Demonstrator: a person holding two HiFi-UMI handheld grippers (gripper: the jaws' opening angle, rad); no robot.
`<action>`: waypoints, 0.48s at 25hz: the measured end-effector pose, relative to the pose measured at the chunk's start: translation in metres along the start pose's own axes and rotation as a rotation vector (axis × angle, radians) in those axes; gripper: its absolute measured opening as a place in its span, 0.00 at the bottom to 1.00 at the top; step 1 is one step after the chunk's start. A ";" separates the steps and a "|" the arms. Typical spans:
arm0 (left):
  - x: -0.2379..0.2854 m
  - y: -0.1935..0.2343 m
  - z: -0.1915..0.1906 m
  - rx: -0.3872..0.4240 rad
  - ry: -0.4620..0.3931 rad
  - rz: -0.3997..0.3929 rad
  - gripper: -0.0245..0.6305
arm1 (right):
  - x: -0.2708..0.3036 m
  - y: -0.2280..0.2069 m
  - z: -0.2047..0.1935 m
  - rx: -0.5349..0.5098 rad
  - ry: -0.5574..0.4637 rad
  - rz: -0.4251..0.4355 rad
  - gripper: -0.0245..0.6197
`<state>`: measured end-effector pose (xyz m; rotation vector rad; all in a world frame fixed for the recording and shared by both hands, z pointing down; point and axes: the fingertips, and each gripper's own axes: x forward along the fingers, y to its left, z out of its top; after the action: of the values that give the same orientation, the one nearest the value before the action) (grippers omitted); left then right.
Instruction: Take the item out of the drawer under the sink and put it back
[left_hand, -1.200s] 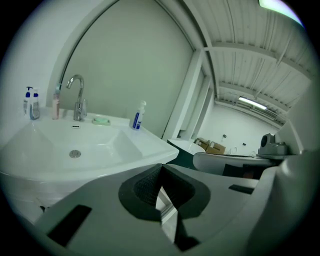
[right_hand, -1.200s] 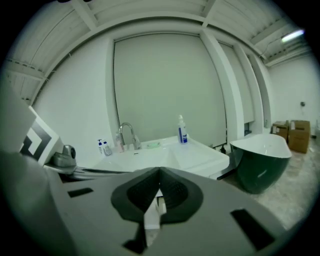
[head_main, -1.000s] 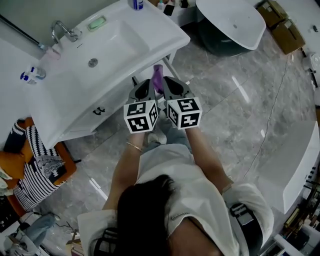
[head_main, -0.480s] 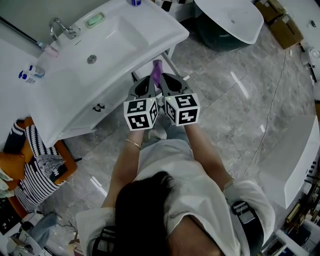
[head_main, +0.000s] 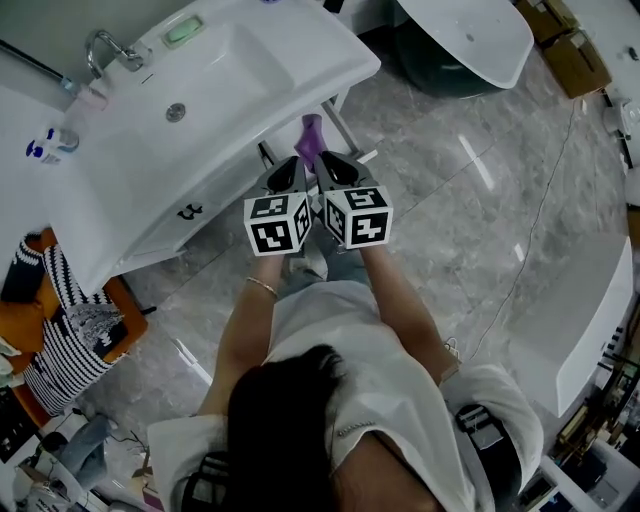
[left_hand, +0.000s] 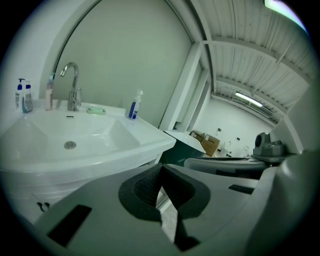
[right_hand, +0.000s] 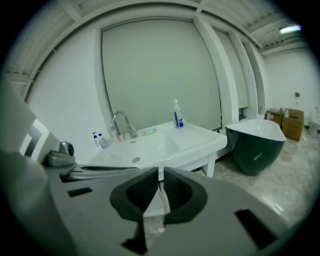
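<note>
The white sink (head_main: 210, 100) stands at the upper left of the head view. Its drawer front (head_main: 215, 205) with a dark handle (head_main: 190, 211) lies under the rim and looks closed. My left gripper (head_main: 288, 168) and right gripper (head_main: 332, 162) are held side by side in front of the sink's right end, pointing at it. Both are shut with nothing between the pads, as seen on the left gripper (left_hand: 160, 170) and the right gripper (right_hand: 160, 176). A small purple thing (head_main: 310, 140) shows just beyond the tips, below the sink's edge; I cannot tell what it is.
A faucet (head_main: 110, 50), a green soap dish (head_main: 183, 32) and bottles (head_main: 45, 148) sit on the sink. A dark green bathtub (head_main: 460, 50) stands behind to the right, a white tub (head_main: 590, 320) at the far right. Striped clothes (head_main: 60, 330) lie at the left. The floor is grey marble tile (head_main: 470, 200).
Both grippers have sunk a little and edged closer to the sink, still side by side. Their jaws stay shut.
</note>
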<state>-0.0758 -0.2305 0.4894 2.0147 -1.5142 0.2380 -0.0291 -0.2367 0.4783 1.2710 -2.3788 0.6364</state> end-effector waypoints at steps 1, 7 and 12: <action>0.004 0.002 -0.004 -0.013 0.017 0.004 0.04 | 0.004 -0.003 -0.004 0.016 0.020 0.006 0.07; 0.025 0.014 -0.024 -0.051 0.087 0.050 0.04 | 0.026 -0.023 -0.015 0.082 0.103 0.051 0.21; 0.046 0.023 -0.038 -0.096 0.137 0.089 0.04 | 0.047 -0.038 -0.019 0.079 0.154 0.073 0.23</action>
<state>-0.0740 -0.2510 0.5500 1.8208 -1.5017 0.3271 -0.0196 -0.2765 0.5266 1.1273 -2.3021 0.8268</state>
